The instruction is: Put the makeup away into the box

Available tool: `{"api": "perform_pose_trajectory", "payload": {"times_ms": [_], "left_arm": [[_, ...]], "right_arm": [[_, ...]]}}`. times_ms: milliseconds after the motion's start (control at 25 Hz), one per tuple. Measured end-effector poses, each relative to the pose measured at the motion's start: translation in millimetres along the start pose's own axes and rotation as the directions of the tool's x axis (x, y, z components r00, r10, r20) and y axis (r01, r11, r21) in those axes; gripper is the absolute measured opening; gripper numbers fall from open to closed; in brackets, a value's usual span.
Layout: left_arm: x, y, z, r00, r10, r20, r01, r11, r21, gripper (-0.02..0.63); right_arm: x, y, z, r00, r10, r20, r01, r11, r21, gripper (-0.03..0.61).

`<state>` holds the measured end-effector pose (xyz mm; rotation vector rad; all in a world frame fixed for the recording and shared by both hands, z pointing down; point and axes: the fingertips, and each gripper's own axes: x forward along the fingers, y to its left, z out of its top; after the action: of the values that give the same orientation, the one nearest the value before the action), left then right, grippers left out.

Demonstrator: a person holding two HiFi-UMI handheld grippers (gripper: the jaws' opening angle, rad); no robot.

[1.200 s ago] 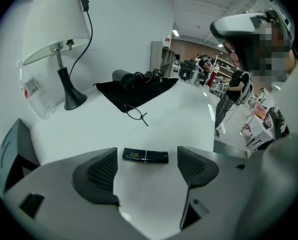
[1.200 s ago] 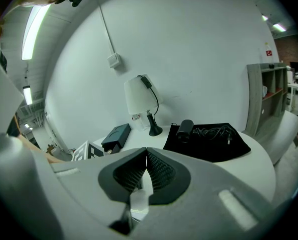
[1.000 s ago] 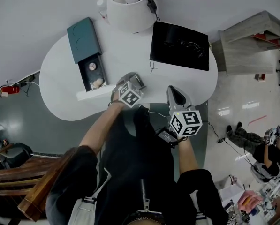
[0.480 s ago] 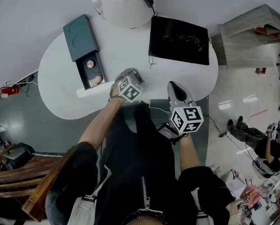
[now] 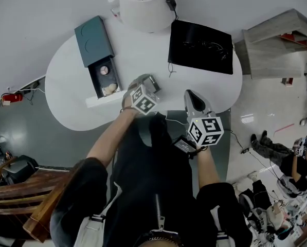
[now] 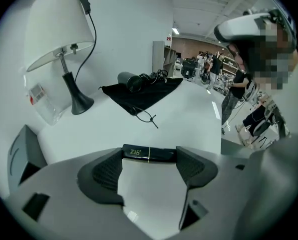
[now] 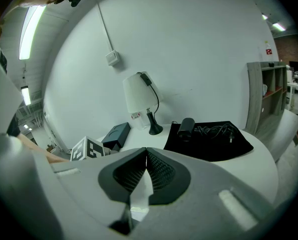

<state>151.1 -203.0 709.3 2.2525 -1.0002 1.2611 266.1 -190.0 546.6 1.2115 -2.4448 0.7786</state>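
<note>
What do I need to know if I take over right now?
Left tool: shut on a black tube, above the white table.
Right tool: shut, empty.
The teal box lies on the table with its drawer pulled open.
Done: a round item and a pale item lie in the drawer.
Left: put the tube in, then probably close the drawer.

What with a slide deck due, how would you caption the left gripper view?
Left claw grips a black makeup tube by its ends over the white table, lamp and black cloth beyond.
</note>
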Motion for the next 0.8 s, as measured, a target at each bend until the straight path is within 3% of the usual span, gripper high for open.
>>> {"api": "perform_pose_trajectory", "payload": {"times_ms": [320,800], "left_arm": [[-44,34,-5,0.997,0.069,0.043,-0.067,0.996,-0.054,0.345],[-115,102,-63,0.982,0.178,0.063,-0.162,0.967,-0.198,0.345]], "right_arm": [[21,36,10,0.998,0.058,0.007,-0.058,0.998,-0.033,0.006],[56,109,19,0.990,0.143,0.010,-0.142,0.986,-0.083,0.006]]}}
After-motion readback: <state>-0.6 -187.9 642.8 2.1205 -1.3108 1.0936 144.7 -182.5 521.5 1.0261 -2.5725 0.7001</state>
